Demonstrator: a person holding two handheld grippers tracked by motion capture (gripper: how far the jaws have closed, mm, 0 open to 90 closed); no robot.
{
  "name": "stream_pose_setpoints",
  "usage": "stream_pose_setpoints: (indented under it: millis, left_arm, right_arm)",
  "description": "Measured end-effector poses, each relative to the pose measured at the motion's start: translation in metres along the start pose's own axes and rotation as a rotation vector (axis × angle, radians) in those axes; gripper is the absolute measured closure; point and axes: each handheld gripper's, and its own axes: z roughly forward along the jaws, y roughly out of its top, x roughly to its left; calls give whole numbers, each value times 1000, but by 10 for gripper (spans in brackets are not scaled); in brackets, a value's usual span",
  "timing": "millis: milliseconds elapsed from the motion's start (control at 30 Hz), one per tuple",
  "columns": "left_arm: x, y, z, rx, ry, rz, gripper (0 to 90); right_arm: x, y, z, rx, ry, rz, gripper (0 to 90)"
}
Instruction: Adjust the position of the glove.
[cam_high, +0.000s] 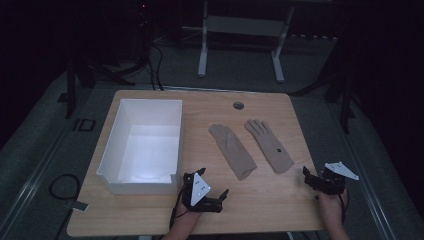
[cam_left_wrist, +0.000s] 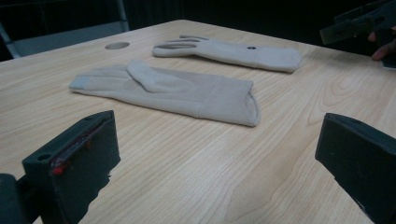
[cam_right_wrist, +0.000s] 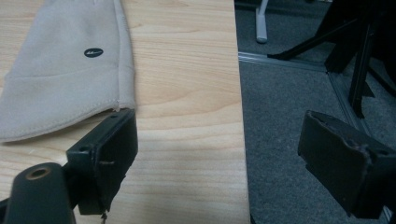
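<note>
Two beige gloves lie flat on the wooden table (cam_high: 260, 200). The left glove (cam_high: 232, 150) (cam_left_wrist: 173, 91) has its fingers together and its cuff toward me. The right glove (cam_high: 268, 145) (cam_left_wrist: 233, 51) (cam_right_wrist: 60, 79) has spread fingers and a small black dot. My left gripper (cam_high: 214, 182) (cam_left_wrist: 215, 154) is open just short of the left glove's cuff, with nothing between its jaws. My right gripper (cam_high: 312, 179) (cam_right_wrist: 224, 149) is open at the table's right edge, its left jaw close to the right glove's cuff and its right jaw over the floor.
An open white box (cam_high: 140, 186) stands on the left half of the table, close to my left gripper. A round cable hole (cam_high: 238, 105) sits near the far edge. The table's right edge (cam_right_wrist: 238, 93) drops to grey carpet. A white desk frame (cam_high: 202, 55) stands behind.
</note>
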Motion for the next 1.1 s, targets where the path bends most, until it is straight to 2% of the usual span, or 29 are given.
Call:
stream_pose_setpoints:
  millis: [200, 233, 300, 367, 433, 567, 633, 667, 700, 733, 767, 867, 933, 967, 1000, 1100]
  left_arm:
    - [1, 0, 0, 4, 6, -12, 0]
    - [2, 0, 0, 4, 6, -21, 0]
    - [3, 0, 0, 3, 5, -31, 0]
    - [3, 0, 0, 3, 4, -35, 0]
    - [4, 0, 0, 3, 3, -38, 0]
    - [3, 0, 0, 3, 3, -33, 0]
    - [3, 0, 0, 3, 2, -28, 0]
    - [3, 0, 0, 3, 2, -27, 0]
    - [3, 0, 0, 4, 1, -27, 0]
    - [3, 0, 0, 4, 1, -27, 0]
    - [3, 0, 0, 3, 1, -28, 0]
    - [3, 0, 0, 3, 1, -29, 0]
    - [3, 0, 0, 3, 0, -26, 0]
    - [2, 0, 0, 5, 0, -24, 0]
    - [2, 0, 0, 7, 1, -22, 0]
    - [2, 0, 0, 7, 1, -22, 0]
  right_arm:
    - [-1, 0, 0, 9, 8, -2, 118]
    - [-1, 3, -2, 31, 34, 13, 116]
    - [-3, 8, -9, 2, 33, 15, 116]
    - [-3, 11, -12, -4, 30, 18, 114]
    - [-4, 16, -16, -9, 47, 39, 112]
    - [-1, 32, -22, -38, 10, -3, 115]
    - [-3, 47, -24, -24, 80, 13, 139]
    - [-3, 47, -24, -24, 80, 13, 139]
    - [-2, 55, -24, -26, 126, 12, 140]
    - [-2, 55, -24, -26, 126, 12, 140]
    - [2, 63, -25, -39, 132, -15, 139]
    - [10, 73, -25, -46, 132, -18, 127]
    - [15, 79, -25, -59, 168, -29, 107]
    - [15, 79, -25, -59, 168, -29, 107]
    - [22, 85, -25, -63, 182, -51, 107]
    - [31, 92, -25, -79, 199, -62, 107]
